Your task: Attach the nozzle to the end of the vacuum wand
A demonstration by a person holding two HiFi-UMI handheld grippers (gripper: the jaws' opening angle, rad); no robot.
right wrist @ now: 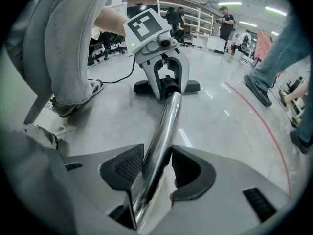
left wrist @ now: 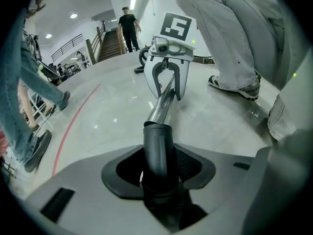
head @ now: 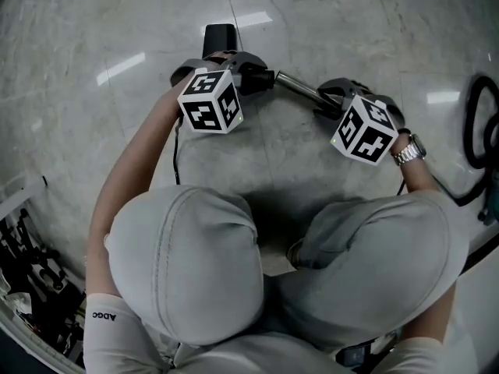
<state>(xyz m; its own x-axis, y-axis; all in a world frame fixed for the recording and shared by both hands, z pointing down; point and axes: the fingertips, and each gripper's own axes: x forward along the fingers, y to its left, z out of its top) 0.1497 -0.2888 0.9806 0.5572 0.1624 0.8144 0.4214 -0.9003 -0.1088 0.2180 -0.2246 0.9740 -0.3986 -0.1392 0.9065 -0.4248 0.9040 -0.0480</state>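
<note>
In the head view the black nozzle point(head: 220, 37) lies on the pale floor, and its neck runs right into the chrome vacuum wand point(head: 300, 86). My left gripper point(head: 248, 76) is shut on that neck. In the left gripper view the dark neck tube point(left wrist: 157, 146) sits between the pads, with the wand point(left wrist: 164, 106) entering its mouth and running off to my right gripper point(left wrist: 168, 80). My right gripper point(head: 331, 100) is shut on the wand point(right wrist: 166, 126), whose tube passes between both pads. In the right gripper view my left gripper point(right wrist: 165, 80) and the nozzle head point(right wrist: 190, 87) stand at the far end.
The person crouches over the work, knees point(head: 234, 248) close behind both grippers. A black hose point(head: 475, 123) loops at the right edge. Dark clutter point(head: 31, 287) lies at the lower left. Bystanders' legs point(left wrist: 29, 97) and a red floor line point(right wrist: 264, 126) flank the spot.
</note>
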